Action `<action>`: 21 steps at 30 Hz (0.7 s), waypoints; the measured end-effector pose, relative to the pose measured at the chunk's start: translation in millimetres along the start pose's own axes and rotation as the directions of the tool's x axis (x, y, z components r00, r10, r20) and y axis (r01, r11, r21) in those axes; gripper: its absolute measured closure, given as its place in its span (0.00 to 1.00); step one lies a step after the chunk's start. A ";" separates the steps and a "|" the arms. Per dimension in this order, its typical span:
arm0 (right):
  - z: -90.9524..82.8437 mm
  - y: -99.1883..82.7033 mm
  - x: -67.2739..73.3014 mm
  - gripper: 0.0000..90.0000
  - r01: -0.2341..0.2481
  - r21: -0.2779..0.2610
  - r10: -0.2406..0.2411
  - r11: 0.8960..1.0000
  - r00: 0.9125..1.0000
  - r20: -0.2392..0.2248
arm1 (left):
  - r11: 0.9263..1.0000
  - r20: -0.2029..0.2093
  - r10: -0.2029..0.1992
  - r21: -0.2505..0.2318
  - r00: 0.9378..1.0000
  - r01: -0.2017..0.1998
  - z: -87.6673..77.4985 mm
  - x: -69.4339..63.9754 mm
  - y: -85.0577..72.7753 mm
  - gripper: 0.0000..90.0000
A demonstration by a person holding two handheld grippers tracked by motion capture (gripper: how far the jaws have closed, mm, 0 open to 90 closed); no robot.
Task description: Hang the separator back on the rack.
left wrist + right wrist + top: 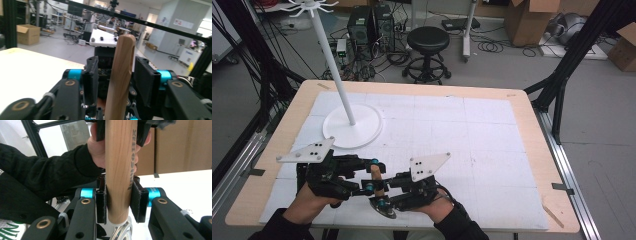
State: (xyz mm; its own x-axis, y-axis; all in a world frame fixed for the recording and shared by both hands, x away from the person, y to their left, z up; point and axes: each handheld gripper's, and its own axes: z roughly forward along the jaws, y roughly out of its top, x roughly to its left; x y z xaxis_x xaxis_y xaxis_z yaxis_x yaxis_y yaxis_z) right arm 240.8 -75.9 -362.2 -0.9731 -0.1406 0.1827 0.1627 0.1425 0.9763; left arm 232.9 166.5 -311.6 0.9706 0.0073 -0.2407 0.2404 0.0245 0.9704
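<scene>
Here, you hold a wooden-handled utensil (376,186) between both grippers at the near edge of the desk (522,100), just above its white mat (462,145). The right gripper (118,202) has its fingers (136,201) clamped on the handle's lower end, close to the metal head (384,207). The left gripper (117,80) has its fingers (146,81) standing on either side of the upper handle, slightly apart from the wood, so it is not pressing.

Judging by looks, the handle is stiff, smooth and light, while the metal end should carry most of the weight; a hold near the head, as the right has, likely keeps it from swinging. Varnished wood may slip in flat pads.

A white stand (352,127) with hooks on top rises at the far left of the mat. Beyond the desk are a black stool (428,42), computer towers (371,25), cables and cardboard boxes (529,20) on a grey floor.
</scene>
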 end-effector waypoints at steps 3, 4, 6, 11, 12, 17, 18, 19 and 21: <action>-0.3 -0.1 -0.3 0.78 -0.005 0.006 0.005 1.000 1.000 -0.015 | 1.000 0.007 0.030 0.007 1.000 -0.030 0.1 -0.8 -0.9 0.77; 0.0 -0.4 -0.7 0.78 -0.008 0.004 0.008 1.000 1.000 -0.014 | 0.999 0.003 0.039 0.007 0.999 -0.039 0.4 -1.3 -0.9 0.80; 0.0 -1.0 -1.3 0.78 -0.019 0.005 0.019 1.000 1.000 -0.023 | 0.999 -0.017 0.043 0.010 0.999 -0.043 0.8 -2.0 -0.7 0.80; -1.3 -0.5 -2.8 0.53 -0.051 -0.030 0.054 0.998 0.994 0.093 | 0.999 -0.155 0.036 -0.002 0.987 -0.036 0.8 -1.2 0.7 0.81; -2.0 -0.2 -2.6 0.55 -0.042 -0.034 0.046 0.999 0.991 0.122 | 0.999 -0.173 0.031 -0.011 0.984 -0.033 1.1 -1.2 0.9 0.81; -5.7 1.7 -0.9 0.68 -0.016 -0.058 0.028 0.998 0.976 0.214 | 0.999 -0.257 0.028 -0.029 0.966 -0.037 3.6 -3.6 1.9 0.81; -6.7 2.0 -0.7 0.68 -0.015 -0.058 0.027 0.998 0.974 0.226 | 0.999 -0.268 0.032 -0.029 0.963 -0.041 3.6 -4.1 2.2 0.81; -7.7 2.1 -0.9 0.68 -0.020 -0.059 0.033 0.998 0.972 0.232 | 0.999 -0.280 0.029 -0.035 0.960 -0.040 3.8 -4.8 2.4 0.81; -9.1 1.9 -1.5 0.67 -0.033 -0.061 0.047 0.998 0.970 0.239 | 0.998 -0.298 0.033 -0.039 0.954 -0.047 3.3 -5.4 2.9 0.81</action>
State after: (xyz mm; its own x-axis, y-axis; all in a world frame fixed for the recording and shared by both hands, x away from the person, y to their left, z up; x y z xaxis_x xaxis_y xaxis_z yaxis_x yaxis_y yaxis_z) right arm 244.0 -84.3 -359.5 -0.9751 0.1046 0.1956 0.2048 0.0866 0.9750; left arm 228.4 163.2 -307.3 0.9299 0.3058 -0.2043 0.1943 0.0630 0.9789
